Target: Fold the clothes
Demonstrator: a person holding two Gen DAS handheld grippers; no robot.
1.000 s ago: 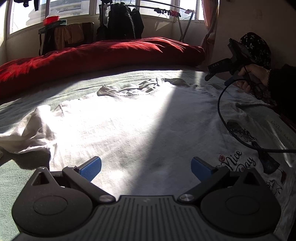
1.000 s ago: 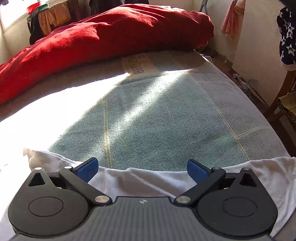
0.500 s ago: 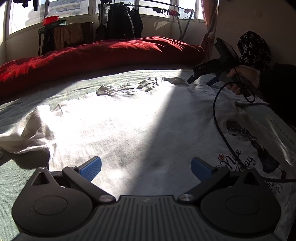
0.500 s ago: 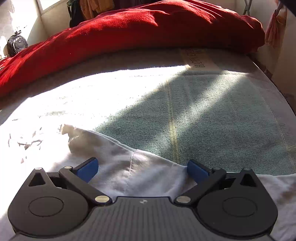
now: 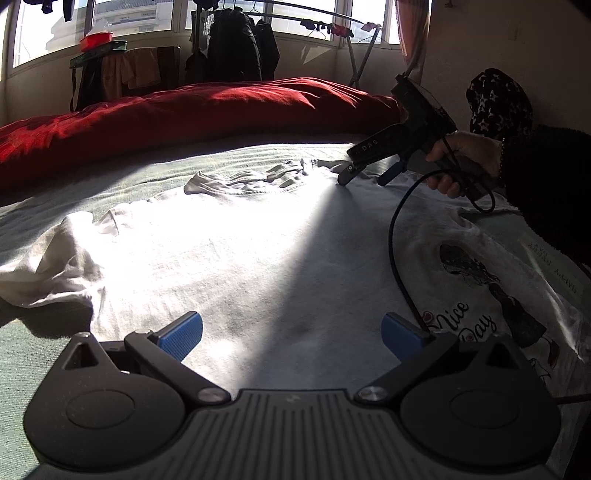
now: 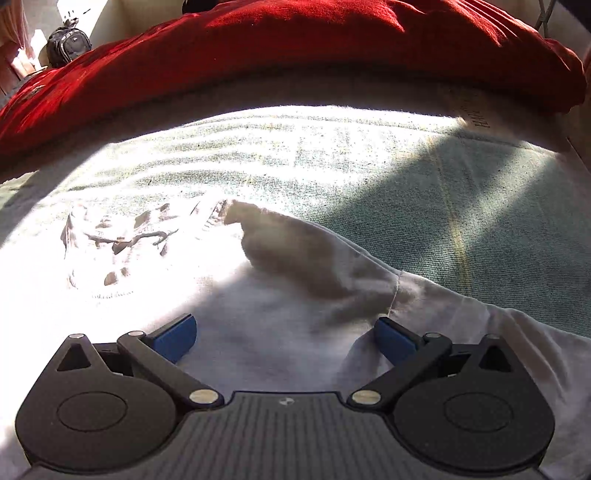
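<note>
Spread flat on pale green woven bedcover (image 5: 22,373): white cotton T-shirt (image 5: 236,266), under left gripper (image 5: 291,330), jaws wide, empty. Farther off, near collar, right gripper (image 5: 364,179), likewise agape. Only from right wrist: dark backpack (image 6: 68,46) beyond red duvet (image 6: 258,48).

Pretty clearly someone's bedroom: a bed (image 5: 110,206) with a red duvet (image 5: 207,110) bunched at the far side, coats (image 5: 240,44) on a rack by sunny windows (image 5: 129,14).
</note>
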